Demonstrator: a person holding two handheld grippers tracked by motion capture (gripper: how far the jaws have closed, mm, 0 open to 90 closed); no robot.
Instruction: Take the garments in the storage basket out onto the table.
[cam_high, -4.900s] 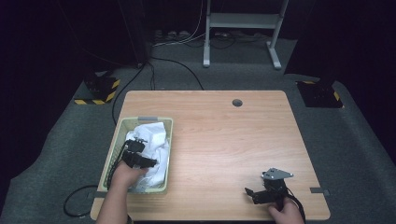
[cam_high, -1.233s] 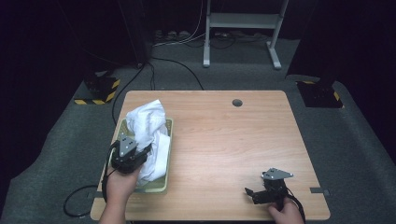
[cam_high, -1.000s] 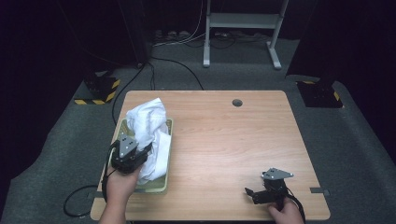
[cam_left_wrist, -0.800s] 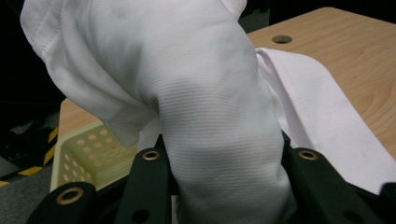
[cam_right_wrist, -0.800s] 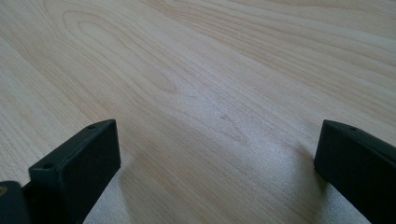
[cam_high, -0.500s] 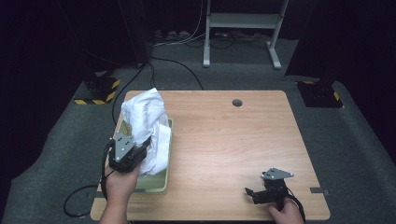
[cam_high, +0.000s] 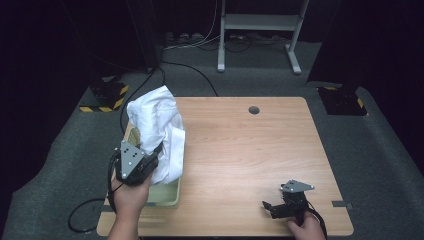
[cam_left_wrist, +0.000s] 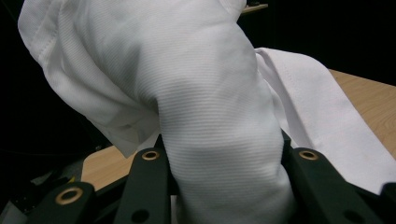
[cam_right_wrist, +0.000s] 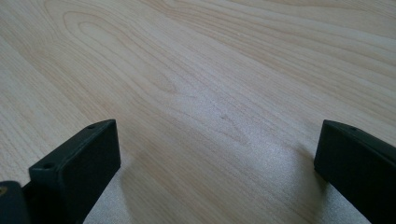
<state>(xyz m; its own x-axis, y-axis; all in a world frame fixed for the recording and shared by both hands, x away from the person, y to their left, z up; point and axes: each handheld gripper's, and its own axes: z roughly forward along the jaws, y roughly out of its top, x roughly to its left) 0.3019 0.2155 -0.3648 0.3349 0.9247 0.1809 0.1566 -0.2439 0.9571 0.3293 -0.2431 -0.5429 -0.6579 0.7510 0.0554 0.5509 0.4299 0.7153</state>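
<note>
1. The left gripper (cam_high: 150, 162), at the frame's lower left, is holding its jaws clamped on the white cloth (cam_high: 159, 127) above the green bin (cam_high: 165, 197).
2. The right gripper (cam_high: 270, 207) is resting on the worktop (cam_high: 240, 145), jaws apart.
3. Risk: trailing folds are likely snagging the bin rim, tipping it.

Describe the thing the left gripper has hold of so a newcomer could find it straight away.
Start at the light wooden table and go to its left edge, where a pale green rectangular bin sits. Bunched up above it, clamped in the left gripper, is the crumpled white cloth, the one soft, white thing there.
</note>
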